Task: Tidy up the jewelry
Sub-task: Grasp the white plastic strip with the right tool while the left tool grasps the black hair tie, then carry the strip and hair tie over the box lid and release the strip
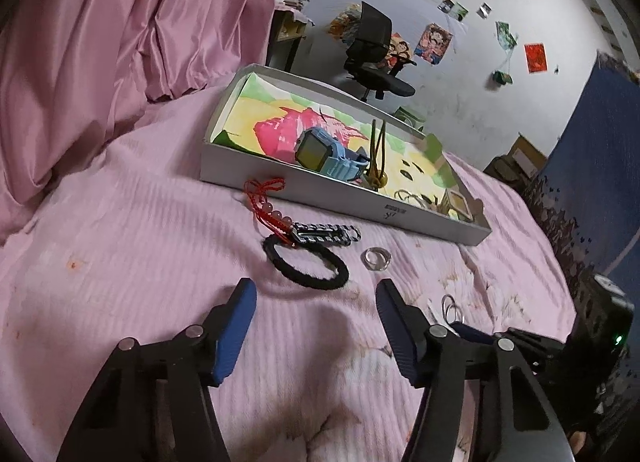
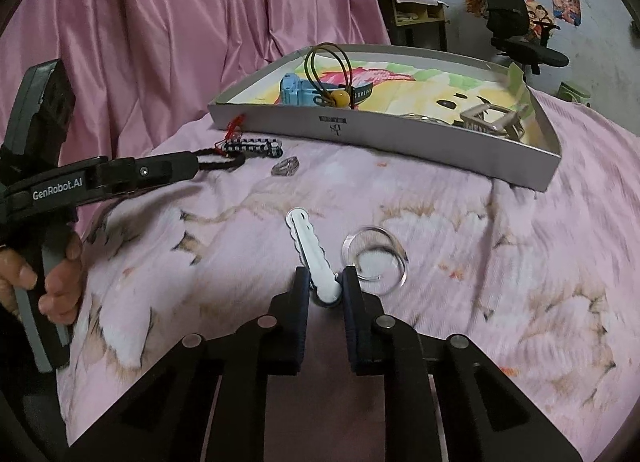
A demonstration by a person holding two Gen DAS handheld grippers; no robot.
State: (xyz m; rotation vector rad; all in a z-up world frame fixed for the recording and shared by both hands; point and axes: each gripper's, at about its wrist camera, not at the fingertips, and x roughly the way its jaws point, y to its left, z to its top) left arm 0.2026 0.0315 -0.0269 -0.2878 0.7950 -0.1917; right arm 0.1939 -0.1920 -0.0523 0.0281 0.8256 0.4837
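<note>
On a bed spread with a pink floral cover (image 2: 460,242), a person works two handheld grippers over scattered jewelry. The right gripper (image 2: 325,282) is clenched on the near end of a white scalloped hair clip (image 2: 310,248), which points away from the camera and lies low over the cover. Just right of the clip rest thin silver bangles (image 2: 376,258), overlapping one another.

The left gripper (image 1: 316,294) has its blue-padded jaws spread wide with nothing between them, hovering just short of a black braided bracelet (image 1: 306,260). Touching that bracelet's far side is a black-and-white beaded bracelet (image 1: 326,232), and a red cord strung with pale beads (image 1: 266,201) trails from it toward the box. A silver ring (image 1: 376,258) lies just right of the braided bracelet. In the right wrist view, a bare hand (image 2: 44,282) grips the left tool's handle at the frame's left edge.

Beyond the loose pieces sits a shallow white cardboard box (image 2: 400,137) lined with bright yellow, pink and green paper. Inside it lie a light-blue digital watch (image 1: 324,153), an olive hair tie with a yellow bead (image 2: 332,77) and, toward its right end, a small pale clip-like item too blurred to name. Pink satin drapery (image 1: 120,29) hangs behind the bed, and a black office chair (image 1: 372,49) stands against the poster-covered wall.
</note>
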